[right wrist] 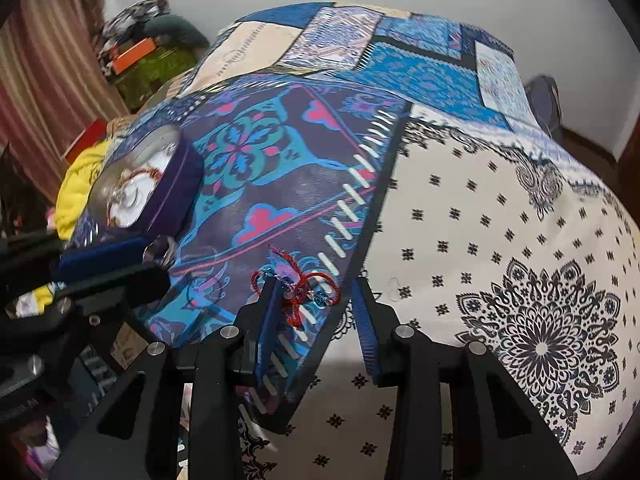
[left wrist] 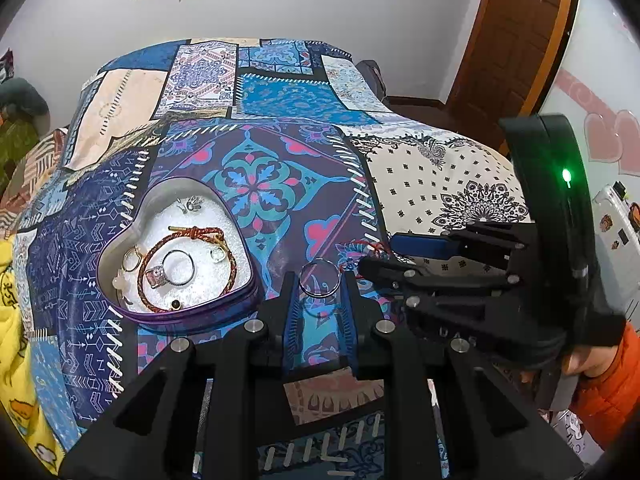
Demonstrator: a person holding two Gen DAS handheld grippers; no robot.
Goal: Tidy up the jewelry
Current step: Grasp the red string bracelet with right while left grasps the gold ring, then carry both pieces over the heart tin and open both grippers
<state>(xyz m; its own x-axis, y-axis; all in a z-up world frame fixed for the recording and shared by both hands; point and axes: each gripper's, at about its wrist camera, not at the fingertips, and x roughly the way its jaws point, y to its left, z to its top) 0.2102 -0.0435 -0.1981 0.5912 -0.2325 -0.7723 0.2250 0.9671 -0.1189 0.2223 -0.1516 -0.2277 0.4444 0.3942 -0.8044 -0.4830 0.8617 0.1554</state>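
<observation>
A heart-shaped purple tin [left wrist: 188,312] sits on the patchwork cloth, holding rings, a red cord bracelet [left wrist: 180,256] and small earrings. It also shows in the right wrist view [right wrist: 176,196]. A thin silver ring [left wrist: 320,279] lies on the cloth between the fingertips of my left gripper [left wrist: 318,280], which is open around it. A red string bracelet with clear beads [right wrist: 304,288] lies on the cloth between the fingertips of my right gripper [right wrist: 316,284], which is open. The right gripper shows in the left wrist view [left wrist: 380,256].
The patchwork cloth [left wrist: 440,184] covers the whole table. A yellow cloth [left wrist: 16,320] hangs at the left edge. A wooden door [left wrist: 516,36] stands at the back right. Boxes and clutter [right wrist: 140,52] lie beyond the table's far left.
</observation>
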